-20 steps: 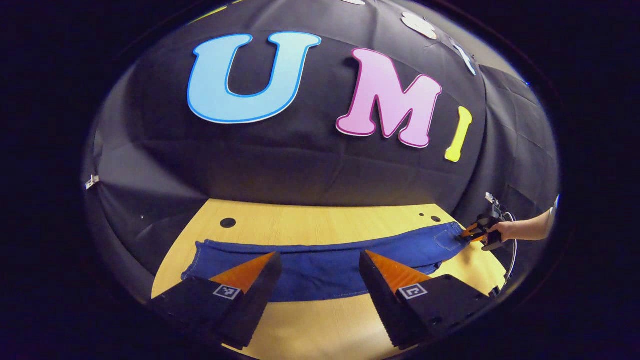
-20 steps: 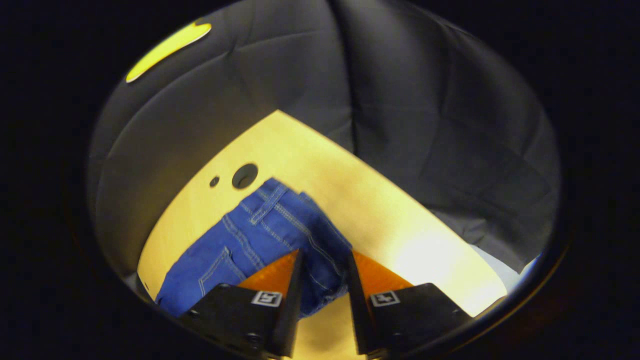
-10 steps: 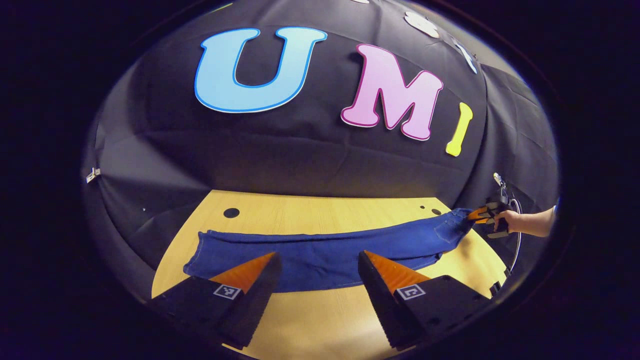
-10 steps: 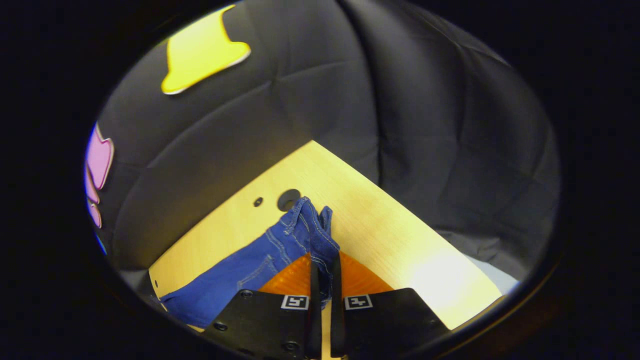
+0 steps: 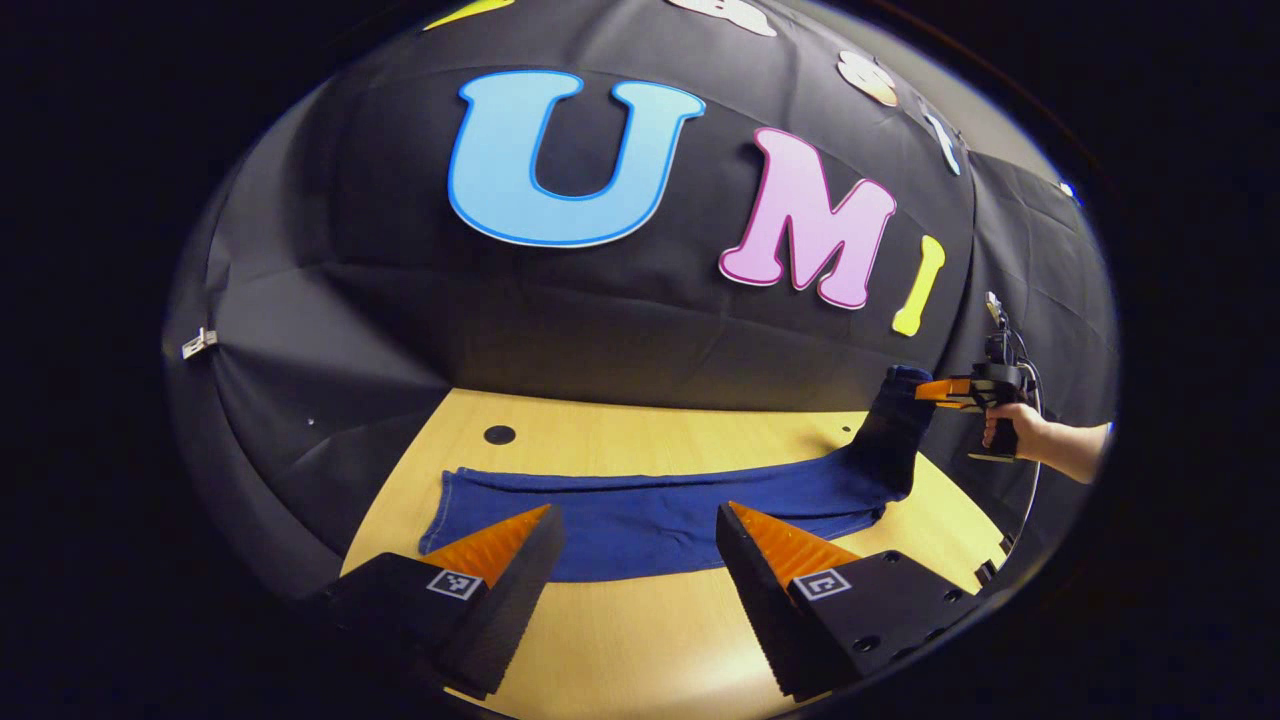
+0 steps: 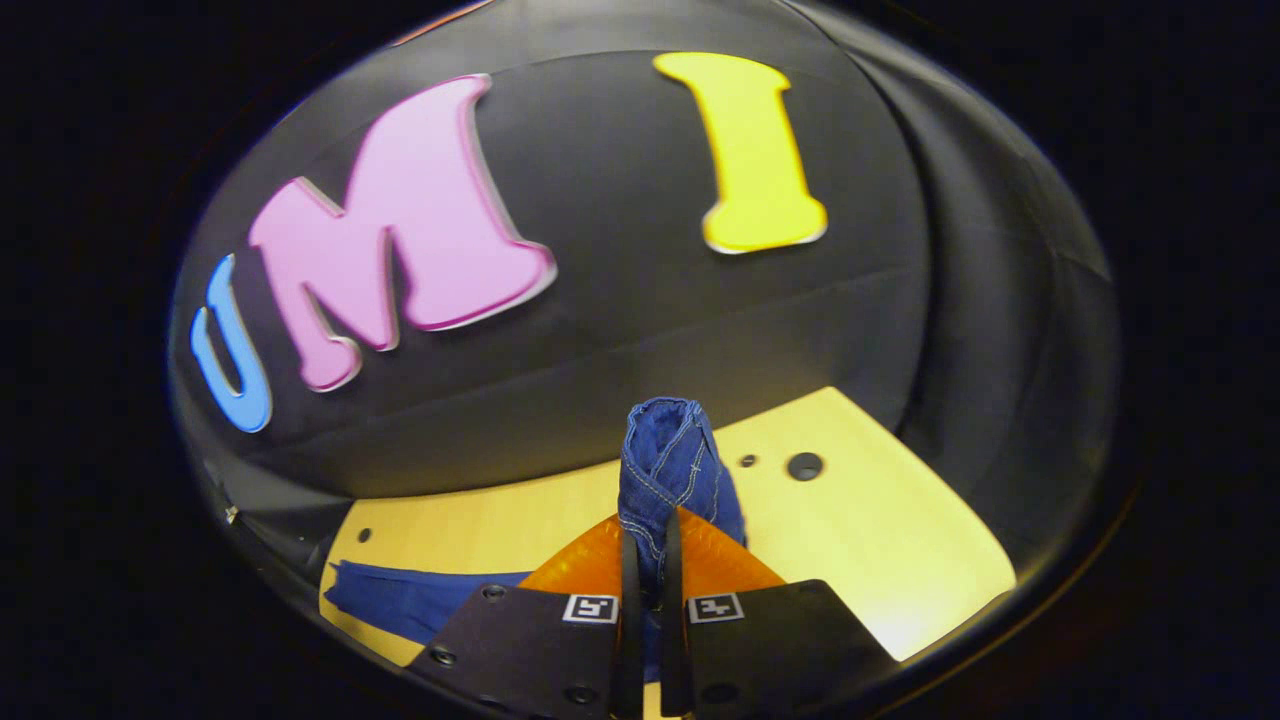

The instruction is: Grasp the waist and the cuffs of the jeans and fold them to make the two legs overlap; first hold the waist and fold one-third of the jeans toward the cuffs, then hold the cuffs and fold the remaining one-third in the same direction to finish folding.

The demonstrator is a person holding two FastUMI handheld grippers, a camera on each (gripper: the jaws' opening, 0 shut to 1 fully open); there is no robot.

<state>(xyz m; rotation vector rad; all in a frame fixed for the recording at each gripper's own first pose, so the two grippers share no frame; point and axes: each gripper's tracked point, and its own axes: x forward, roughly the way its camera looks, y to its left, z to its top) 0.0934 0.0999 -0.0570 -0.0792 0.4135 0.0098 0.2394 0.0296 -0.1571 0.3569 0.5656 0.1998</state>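
Both right tongs (image 6: 646,560) pinching jeans (image 6: 668,465) aloft

Left gripper (image 5: 640,530) held low, fingers spread wide apart with nothing between them. Right gripper (image 6: 648,560) raised off to the far right (seen at a distance from the left gripper view), fingers pinched together, gripped by a hand (image 5: 1010,428) with forearm reaching in sideways.
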